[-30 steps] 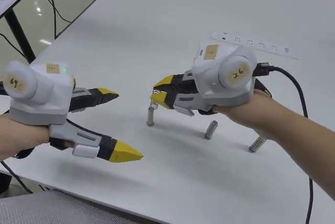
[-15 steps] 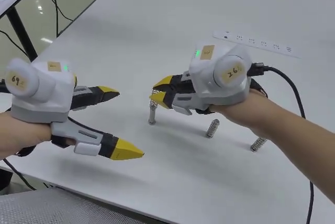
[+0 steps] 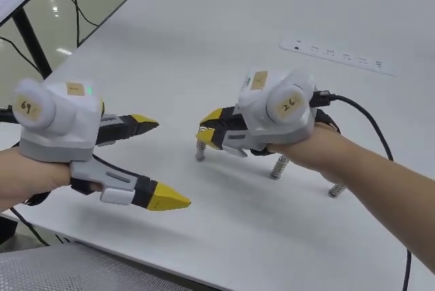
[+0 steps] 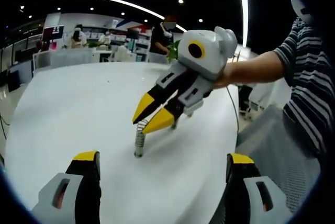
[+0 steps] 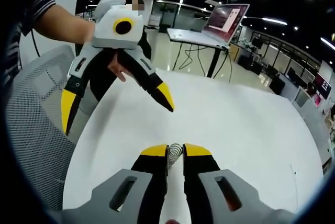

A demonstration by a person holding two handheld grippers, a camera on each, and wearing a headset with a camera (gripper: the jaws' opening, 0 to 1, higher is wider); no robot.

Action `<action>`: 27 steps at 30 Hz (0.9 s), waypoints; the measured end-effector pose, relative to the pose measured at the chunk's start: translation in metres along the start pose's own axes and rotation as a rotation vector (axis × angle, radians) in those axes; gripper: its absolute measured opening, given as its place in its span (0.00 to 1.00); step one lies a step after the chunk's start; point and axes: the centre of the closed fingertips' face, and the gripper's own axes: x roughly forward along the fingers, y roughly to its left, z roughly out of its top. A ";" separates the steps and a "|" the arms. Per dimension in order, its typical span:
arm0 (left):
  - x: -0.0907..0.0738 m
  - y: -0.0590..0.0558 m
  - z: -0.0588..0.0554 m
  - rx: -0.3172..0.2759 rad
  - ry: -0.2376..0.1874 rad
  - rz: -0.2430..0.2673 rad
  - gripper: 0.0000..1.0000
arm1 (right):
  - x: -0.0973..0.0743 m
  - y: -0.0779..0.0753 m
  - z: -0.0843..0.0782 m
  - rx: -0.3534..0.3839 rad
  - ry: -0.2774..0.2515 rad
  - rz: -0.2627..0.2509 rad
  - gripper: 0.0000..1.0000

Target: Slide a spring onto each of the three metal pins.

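**Last spring sinking onto its pin**

Nearest, the left gripper (image 3: 168, 163) hangs idle with its jaws spread wide and empty. At its 2 o'clock, the right gripper (image 3: 206, 126) pinches the spring (image 5: 175, 153) between narrow jaws. It sits lower over the bare pin (image 3: 200, 153) than a second ago, so the coil is probably threading on. At 4 o'clock from there stand a sprung pin (image 3: 279, 166) and a second sprung pin (image 3: 335, 190). This looks like the final one.

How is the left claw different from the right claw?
The left claw is wide open and holds nothing; the right claw is shut on a spring. The left claw hangs above bare table, while the right claw is at a pin. Both have yellow tips and white bodies.
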 end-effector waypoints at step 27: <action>0.001 -0.004 0.009 0.010 -0.001 0.001 0.96 | 0.011 0.009 -0.013 -0.005 0.049 -0.001 0.14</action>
